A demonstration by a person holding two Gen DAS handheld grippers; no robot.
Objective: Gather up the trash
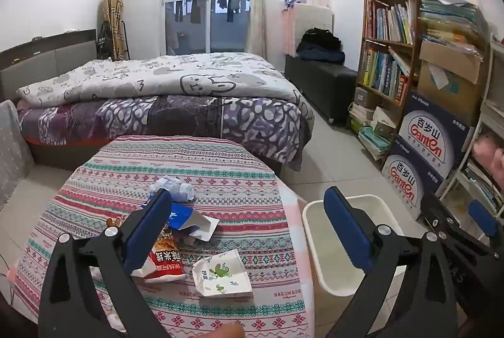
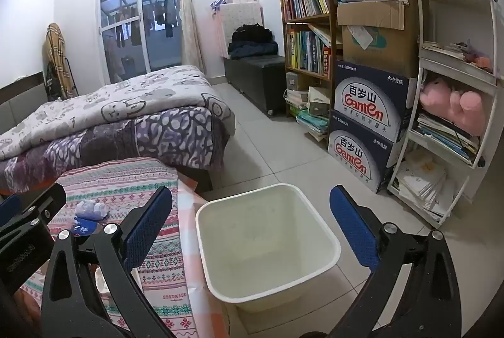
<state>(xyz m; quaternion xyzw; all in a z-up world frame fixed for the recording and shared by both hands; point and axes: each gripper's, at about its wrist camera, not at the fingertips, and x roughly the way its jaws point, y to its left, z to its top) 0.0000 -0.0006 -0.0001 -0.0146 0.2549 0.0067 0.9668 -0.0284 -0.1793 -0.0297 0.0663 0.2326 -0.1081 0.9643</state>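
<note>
Left wrist view: I see my left gripper point(image 1: 249, 231) spread wide with nothing in it, hovering above the table point(image 1: 252, 180) at lower centre. Trash lies on the cloth: a crumpled tissue point(image 1: 176, 188) at mid-frame, a blue-and-white wrapper point(image 1: 192, 220) below it, a red snack bag point(image 1: 165, 262) partly behind my left finger, and a white sachet point(image 1: 222, 273) with a green print, lower centre. The bin point(image 1: 315, 212) stands on the floor just beside the table, right of centre.

Risks, in my judgement: the wrappers are flat and thin, so a shallow approach could pinch the cloth and drag everything. The red bag and blue wrapper overlap; taking one may flick the other off the edge. Light paper could also slip out before reaching the bin.

Right wrist view: my right gripper point(image 2: 252, 231) is likewise spread and empty, held above the bin point(image 2: 337, 246), which looks empty. Both tools point forward and slightly down, side by side.
</note>
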